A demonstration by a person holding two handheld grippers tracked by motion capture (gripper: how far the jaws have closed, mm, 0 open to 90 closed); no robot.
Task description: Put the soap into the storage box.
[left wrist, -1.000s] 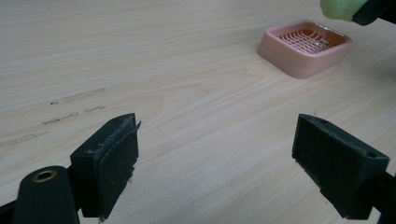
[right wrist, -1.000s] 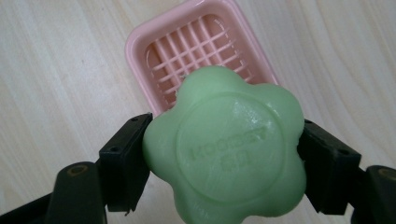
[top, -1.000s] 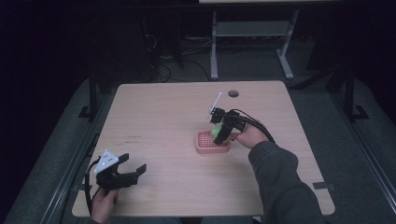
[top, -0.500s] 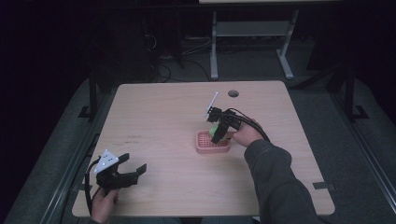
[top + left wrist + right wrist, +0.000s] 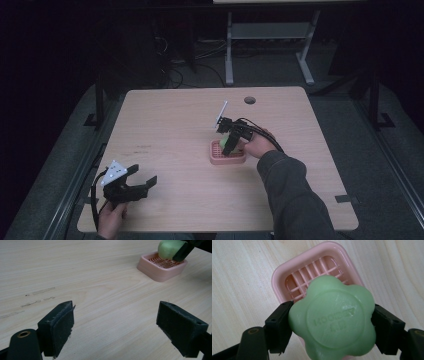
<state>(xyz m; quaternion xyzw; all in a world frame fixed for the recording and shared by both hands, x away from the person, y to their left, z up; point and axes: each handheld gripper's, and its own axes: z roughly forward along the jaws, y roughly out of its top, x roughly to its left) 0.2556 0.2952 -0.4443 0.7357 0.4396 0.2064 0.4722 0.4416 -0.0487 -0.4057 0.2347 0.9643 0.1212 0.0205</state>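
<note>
A green flower-shaped soap (image 5: 332, 318) is clamped between the jaws of my right gripper (image 5: 332, 325), held just over a pink slatted soap dish (image 5: 299, 272). In the high view the right gripper (image 5: 230, 144) hovers over the dish (image 5: 220, 158) at the table's middle. From the left gripper view, the soap (image 5: 168, 250) and dish (image 5: 160, 270) lie far off at the upper right. My left gripper (image 5: 135, 186) rests near the front left corner, jaws wide apart with nothing between them (image 5: 115, 327).
The wooden table (image 5: 170, 125) has a round cable hole (image 5: 249, 100) at its back edge. Faint scuff marks (image 5: 37, 298) lie on the wood ahead of the left gripper. Dark floor, cables and a white desk frame (image 5: 265, 45) stand behind the table.
My right gripper with the soap has shifted slightly left and down over the pink dish. The left gripper has stayed put.
</note>
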